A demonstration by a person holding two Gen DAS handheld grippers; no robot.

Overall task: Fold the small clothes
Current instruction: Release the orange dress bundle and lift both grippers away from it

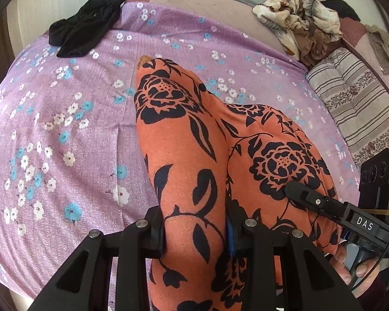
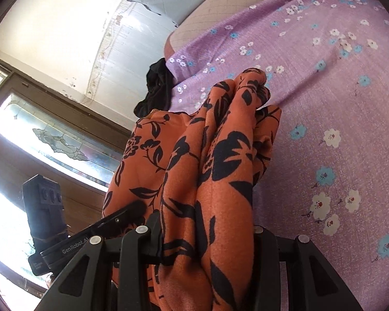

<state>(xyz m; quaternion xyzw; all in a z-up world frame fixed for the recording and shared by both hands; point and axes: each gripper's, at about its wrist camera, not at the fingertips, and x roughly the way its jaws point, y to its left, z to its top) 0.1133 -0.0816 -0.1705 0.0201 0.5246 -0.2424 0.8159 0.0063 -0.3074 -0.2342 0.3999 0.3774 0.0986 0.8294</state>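
A: Orange floral garment (image 1: 184,140): bunched lengthwise, hanging over purple flowered bed sheet (image 1: 64,119), far end just reaching it. Clamped in left gripper (image 1: 194,235) and right gripper (image 2: 207,243), fingers of both pinched on cloth.

B: Advice: lower evenly, lay far end flat first, keep tension between grips. Thin, soft, black rose print; likely to crease.
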